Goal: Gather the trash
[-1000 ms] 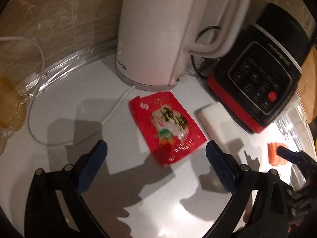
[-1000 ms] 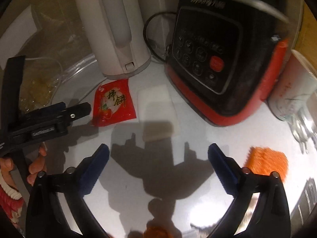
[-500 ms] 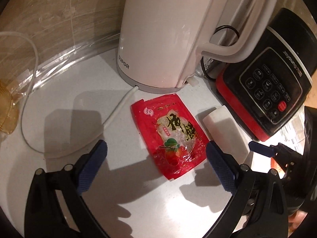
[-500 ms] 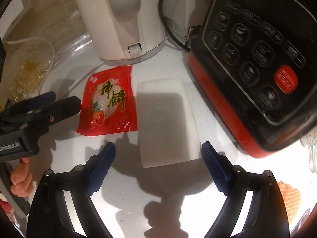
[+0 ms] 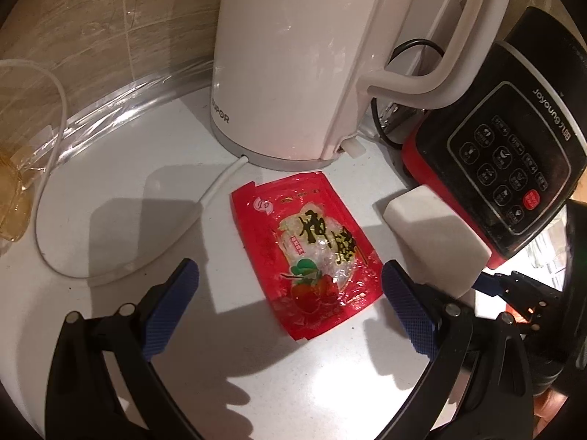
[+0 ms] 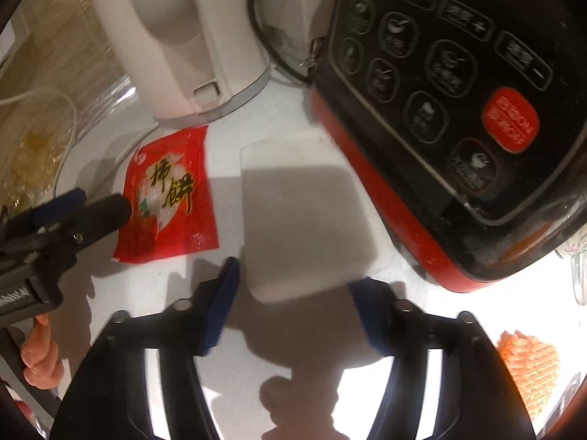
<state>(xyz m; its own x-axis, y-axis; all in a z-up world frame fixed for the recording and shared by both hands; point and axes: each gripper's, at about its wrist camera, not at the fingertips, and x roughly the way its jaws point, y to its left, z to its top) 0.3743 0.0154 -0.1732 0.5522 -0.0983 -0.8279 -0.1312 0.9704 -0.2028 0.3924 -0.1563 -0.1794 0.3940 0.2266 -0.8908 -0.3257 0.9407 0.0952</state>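
Note:
A red snack wrapper (image 5: 312, 256) lies flat on the white counter in front of the kettle; it also shows in the right wrist view (image 6: 170, 198). My left gripper (image 5: 290, 304) is open, its blue pads on either side of the wrapper's near end, just above it. A white foam block (image 6: 304, 220) lies to the right of the wrapper (image 5: 433, 234). My right gripper (image 6: 297, 304) is open, narrowed, with its pads at the block's near corners; contact is unclear.
A white electric kettle (image 5: 293, 58) with its cord (image 5: 205, 201) stands behind the wrapper. A black and red appliance (image 6: 458, 110) stands right of the block. An orange scrubber (image 6: 532, 370) lies at the near right. Clear plastic wrap (image 5: 22, 168) sits at the left.
Both grippers have moved forward and down. The left now straddles the wrapper's near end. The right has reached the foam block and its jaws have narrowed around it.

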